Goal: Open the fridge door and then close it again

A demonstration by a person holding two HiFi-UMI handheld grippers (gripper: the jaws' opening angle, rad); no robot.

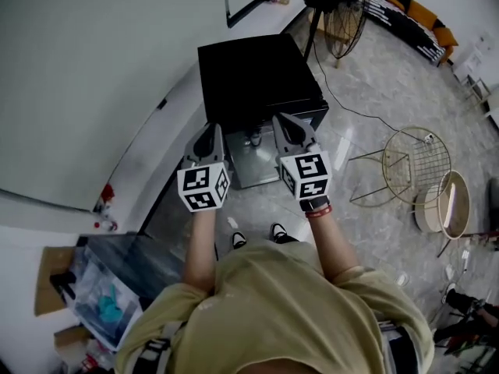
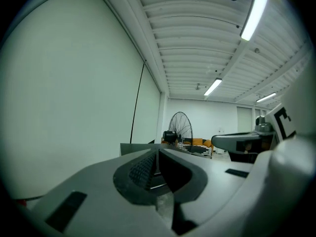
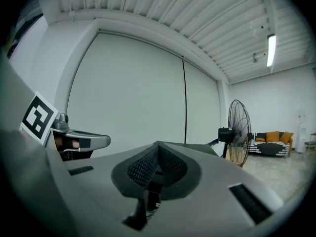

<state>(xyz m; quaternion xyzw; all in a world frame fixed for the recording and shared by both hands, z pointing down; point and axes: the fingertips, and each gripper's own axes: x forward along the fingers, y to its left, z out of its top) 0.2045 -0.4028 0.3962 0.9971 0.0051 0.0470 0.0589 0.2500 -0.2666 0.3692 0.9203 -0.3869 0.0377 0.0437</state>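
Wall (image 1: 78, 76): plain white, running along the left of the head view.
Floor (image 1: 374, 92): pale and glossy.
Fridge (image 1: 257, 76): small black cabinet standing on the floor beside the wall, directly in front of the person. Its flat top faces the head camera. The front lies under the two grippers, and the position of the door cannot be read from any view.
Sofa (image 1: 413, 18): orange and black, at the far end of the room, well apart from the fridge.
Fan (image 1: 347, 10): black pedestal type, upright just behind the fridge's far right corner.
Wire chair (image 1: 413, 158): gold frame, on the floor to the right of the fridge.
Left gripper (image 1: 209, 129): held level, tip over the left part of the fridge's front edge. Jaws closed together with nothing between the pads.
Right gripper (image 1: 281, 119): parallel to the left gripper, tip over the middle of the fridge's front edge. Jaws closed together and empty.
Cable (image 1: 343, 104): thin and black, lying across the floor from the fan's base.
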